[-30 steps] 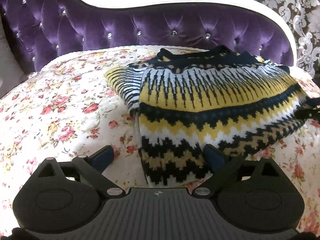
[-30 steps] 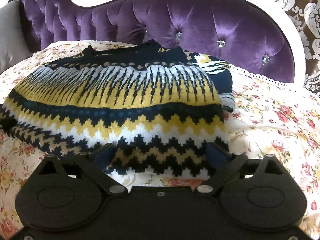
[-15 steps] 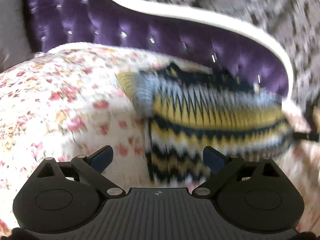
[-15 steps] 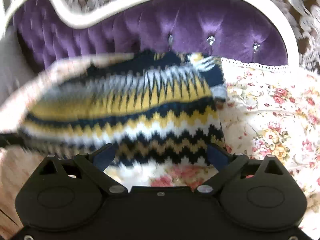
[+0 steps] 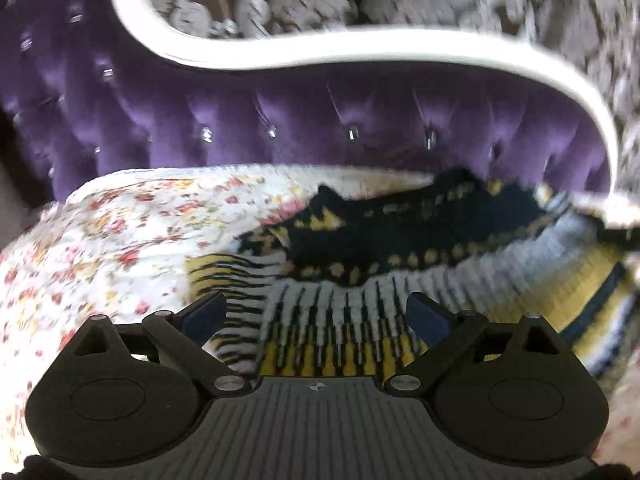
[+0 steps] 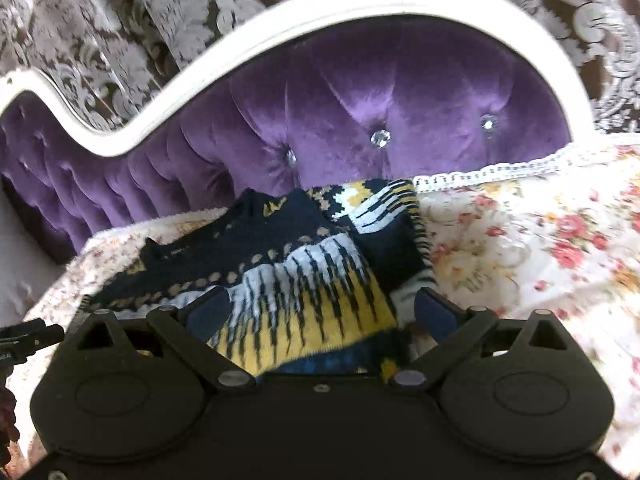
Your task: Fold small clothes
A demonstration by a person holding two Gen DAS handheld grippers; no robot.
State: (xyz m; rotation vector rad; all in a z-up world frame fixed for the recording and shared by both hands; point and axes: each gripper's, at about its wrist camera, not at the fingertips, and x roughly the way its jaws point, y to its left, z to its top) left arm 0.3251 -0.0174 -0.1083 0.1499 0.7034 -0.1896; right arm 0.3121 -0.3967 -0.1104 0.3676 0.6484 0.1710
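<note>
A knitted sweater [image 5: 400, 280] with black, yellow and white zigzag bands lies folded on the floral sheet [image 5: 120, 240], its dark collar end toward the headboard. My left gripper [image 5: 316, 316] is open and hovers over the sweater's left part, near the striped sleeve. In the right wrist view the sweater [image 6: 304, 280] fills the middle, and my right gripper [image 6: 320, 312] is open above its right part, with knit showing between the fingers. Neither gripper holds cloth. The left wrist view is blurred by motion.
A purple tufted headboard [image 6: 380, 100] with a white frame rises just behind the sweater. Patterned curtains [image 6: 120, 20] hang behind it. A lace sheet edge [image 6: 500, 168] runs below the headboard. A dark piece of the other gripper [image 6: 24, 338] shows at the far left.
Both grippers have moved forward from the sweater's lower hem to over its upper part near the collar. They stayed open. The headboard now looks much closer.
</note>
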